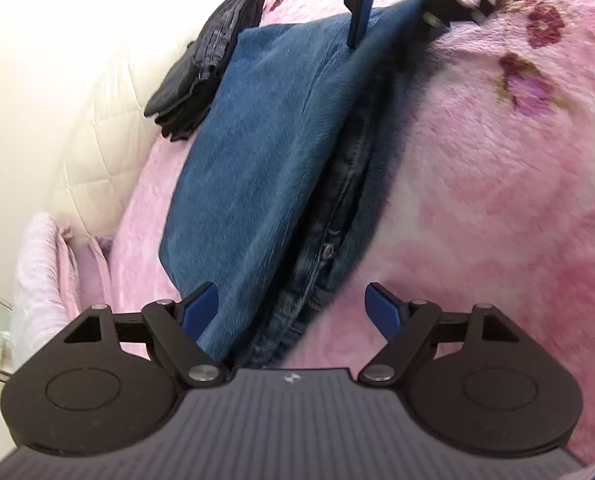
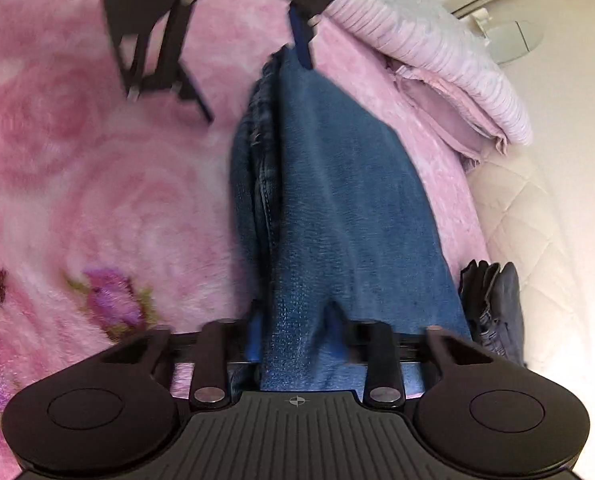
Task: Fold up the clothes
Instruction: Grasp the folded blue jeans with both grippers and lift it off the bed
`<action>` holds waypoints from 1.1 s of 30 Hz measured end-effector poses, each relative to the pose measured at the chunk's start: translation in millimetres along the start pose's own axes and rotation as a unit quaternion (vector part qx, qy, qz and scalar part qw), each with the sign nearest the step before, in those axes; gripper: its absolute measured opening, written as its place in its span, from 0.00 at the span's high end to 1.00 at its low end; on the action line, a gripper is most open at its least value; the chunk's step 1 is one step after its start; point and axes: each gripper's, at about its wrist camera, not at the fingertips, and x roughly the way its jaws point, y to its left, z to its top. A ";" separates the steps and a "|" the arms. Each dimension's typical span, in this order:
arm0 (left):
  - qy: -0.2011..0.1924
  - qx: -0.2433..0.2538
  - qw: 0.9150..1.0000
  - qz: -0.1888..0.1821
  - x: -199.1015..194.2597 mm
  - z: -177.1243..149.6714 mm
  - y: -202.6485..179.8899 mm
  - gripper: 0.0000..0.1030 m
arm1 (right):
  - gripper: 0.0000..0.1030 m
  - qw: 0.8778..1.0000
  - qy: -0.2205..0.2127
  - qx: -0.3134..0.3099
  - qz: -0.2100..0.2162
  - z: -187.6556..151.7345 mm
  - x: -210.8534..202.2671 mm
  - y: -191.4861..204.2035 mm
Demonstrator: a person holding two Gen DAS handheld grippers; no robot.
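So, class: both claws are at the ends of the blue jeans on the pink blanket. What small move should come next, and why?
Probably close the left claw on the near end of the jeans. Its jaws stand open around that end, while the right claw seems already pinched on the far end, so gripping both ends would let the next fold begin.

Jeans (image 1: 257,152): blue denim, matt, slightly napped. Blanket (image 1: 497,200): pink floral fleece, plush, soft pile. Dark folded garment (image 1: 201,68): matt woven cloth. Mattress (image 2: 537,220): cream quilted fabric, smooth. Left gripper (image 1: 291,308): matt black plastic, bright metal pivot pins, blue fingers (image 1: 381,308).
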 end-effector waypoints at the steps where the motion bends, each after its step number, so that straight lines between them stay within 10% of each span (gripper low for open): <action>1: 0.000 0.006 1.000 0.006 2.3 2.3 -0.7 0.24 | 0.81 1.000 -0.005 0.013 0.008 -0.8 -3.4 -9.0; 10: 0.018 0.080 0.995 0.052 42.1 12.8 0.9 0.30 | 0.81 1.000 -0.014 0.027 0.001 6.0 -37.5 -56.2; 19: 0.033 -0.015 0.999 -0.013 48.2 10.8 21.7 0.52 | 0.78 1.000 -0.012 0.017 -0.023 -18.1 -39.6 -6.2; 25: 0.033 -0.021 0.999 -0.030 52.2 8.4 30.6 0.52 | 0.29 0.995 -0.070 -0.013 -0.070 -8.5 -38.6 32.8; 33: 0.036 -0.013 0.999 -0.035 47.2 6.8 25.8 0.50 | 0.30 0.995 0.007 -0.033 -0.090 -1.2 27.3 9.7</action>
